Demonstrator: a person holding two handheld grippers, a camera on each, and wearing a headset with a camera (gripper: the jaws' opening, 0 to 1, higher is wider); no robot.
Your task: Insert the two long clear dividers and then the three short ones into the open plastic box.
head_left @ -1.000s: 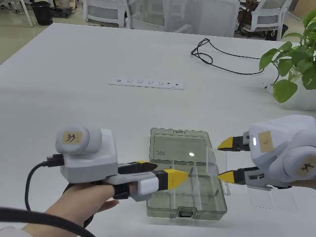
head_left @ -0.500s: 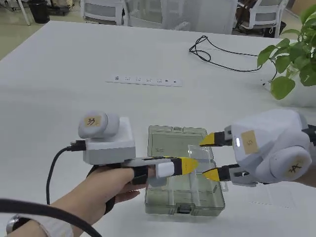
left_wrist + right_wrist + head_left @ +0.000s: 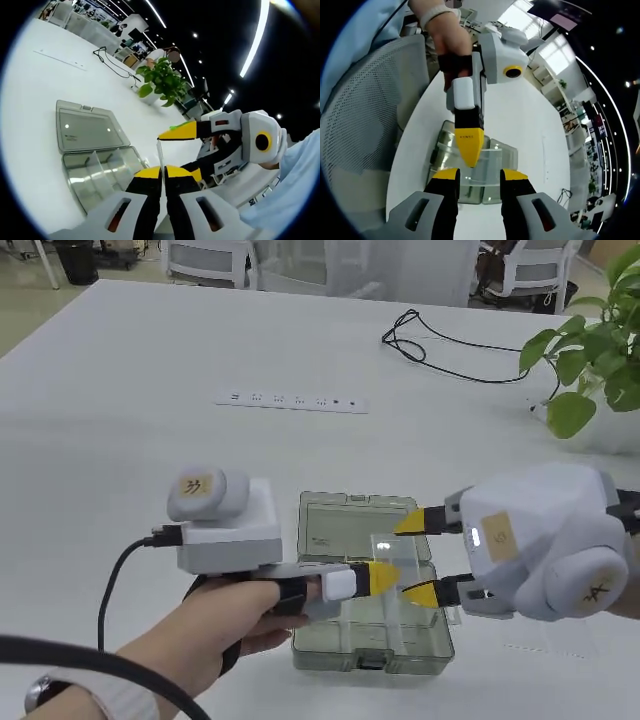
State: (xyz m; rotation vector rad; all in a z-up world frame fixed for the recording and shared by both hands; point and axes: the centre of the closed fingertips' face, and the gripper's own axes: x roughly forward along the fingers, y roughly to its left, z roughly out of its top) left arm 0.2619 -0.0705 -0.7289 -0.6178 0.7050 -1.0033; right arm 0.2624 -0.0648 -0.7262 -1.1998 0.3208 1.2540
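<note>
The open clear plastic box [image 3: 350, 525] lies on the white table with its lid folded back and its base [image 3: 340, 645] nearest me. My left gripper [image 3: 383, 576] hovers over the base, shut on a thin clear divider [image 3: 159, 152] that stands up edge-on from its yellow tips. In the left gripper view the box [image 3: 87, 150] lies to the lower left. My right gripper [image 3: 415, 558] is open and faces the left one, with one jaw on each side of the divider's end. In the right gripper view the left gripper's yellow tip [image 3: 469, 145] points between the right gripper's [image 3: 480, 175] spread jaws, above the box [image 3: 497, 155].
A white power strip [image 3: 290, 400] lies across the middle of the table. A black cable [image 3: 440, 350] loops at the far right, beside a green plant [image 3: 590, 350]. Faint clear pieces [image 3: 525, 648] lie on the table under the right gripper. Chairs stand past the far edge.
The two grippers have come together over the box: the left moved right with the divider, the right moved left until its open jaws flank the divider.
</note>
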